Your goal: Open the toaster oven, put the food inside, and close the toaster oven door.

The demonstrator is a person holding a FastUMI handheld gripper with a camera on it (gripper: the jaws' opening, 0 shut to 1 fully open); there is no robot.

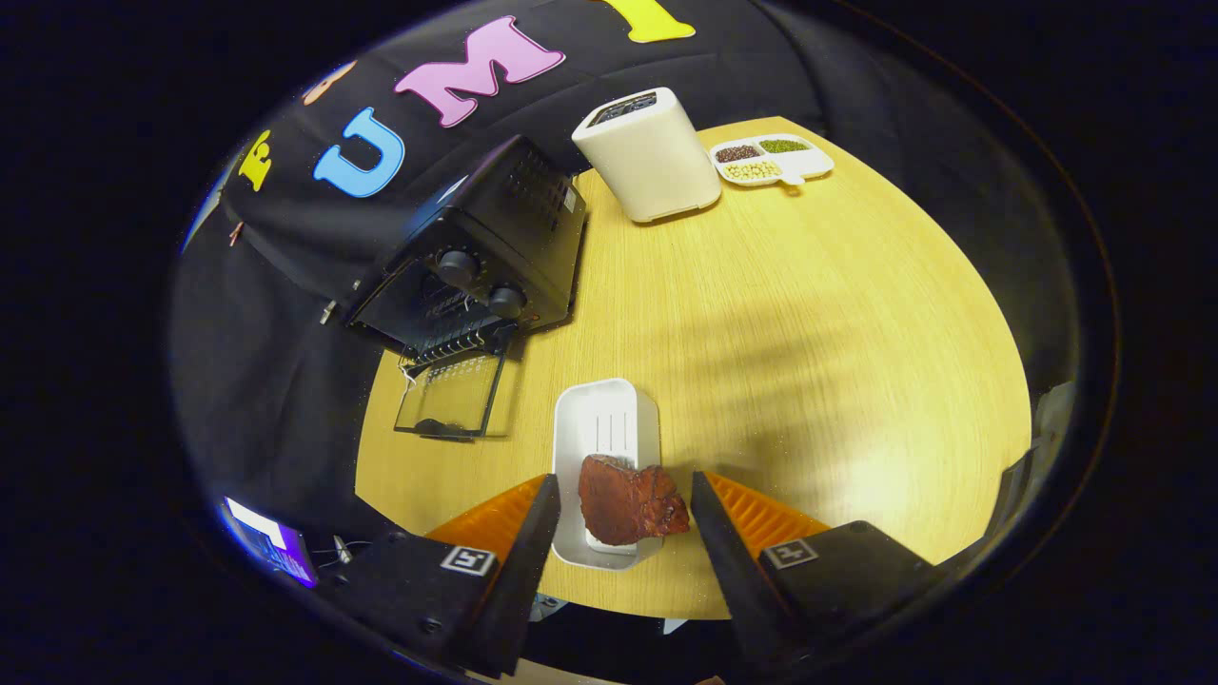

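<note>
The white tray's near end sits hidden under the meat; the toaster oven interior stays dark; the divided dish's contents are too small to identify

I see a round wooden table. A black toaster oven sits on it, with its glass door folded down flat. A tall white box stands beyond it, next to a small dish of beans. A white tray lies near me (my gripper fingers are wide apart on either side of it).
</note>
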